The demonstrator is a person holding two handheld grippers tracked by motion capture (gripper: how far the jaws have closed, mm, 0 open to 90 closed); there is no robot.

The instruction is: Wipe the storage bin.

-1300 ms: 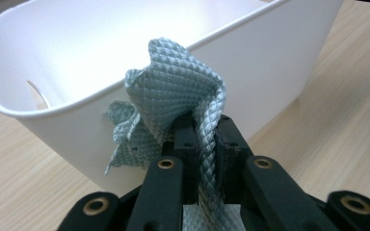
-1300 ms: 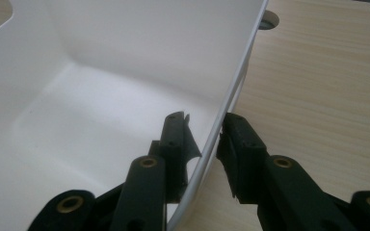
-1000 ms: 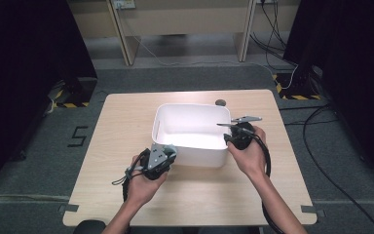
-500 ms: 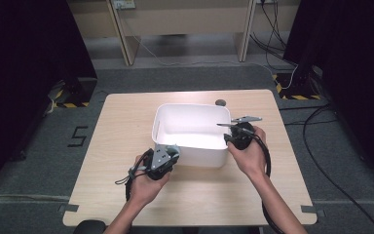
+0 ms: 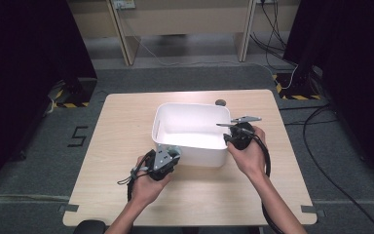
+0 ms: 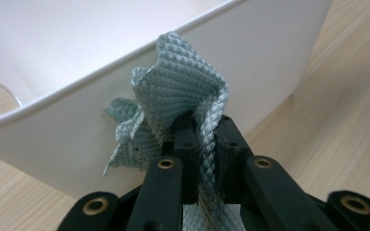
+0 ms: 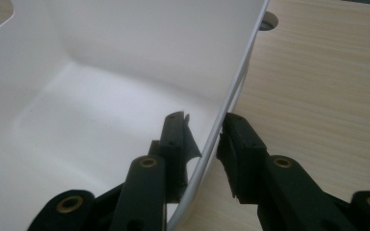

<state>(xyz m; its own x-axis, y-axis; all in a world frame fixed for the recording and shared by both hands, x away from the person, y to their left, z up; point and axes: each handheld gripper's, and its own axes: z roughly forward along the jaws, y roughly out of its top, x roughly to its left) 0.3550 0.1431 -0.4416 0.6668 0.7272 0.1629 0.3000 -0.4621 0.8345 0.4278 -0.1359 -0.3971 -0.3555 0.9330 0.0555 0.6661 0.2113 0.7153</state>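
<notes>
The left gripper (image 6: 203,139) clamps a pale green waffle-weave cloth (image 6: 183,91) just outside the near wall of the white plastic tub (image 5: 190,127). The right gripper (image 7: 203,139) pinches the tub's right rim, one jaw inside, one outside. The tub stands on the wooden table (image 5: 121,126).

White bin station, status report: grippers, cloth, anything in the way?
Left gripper shut on teal cloth, outside bin's near wall. Right gripper clamps white bin rim. Bin interior bare.
</notes>
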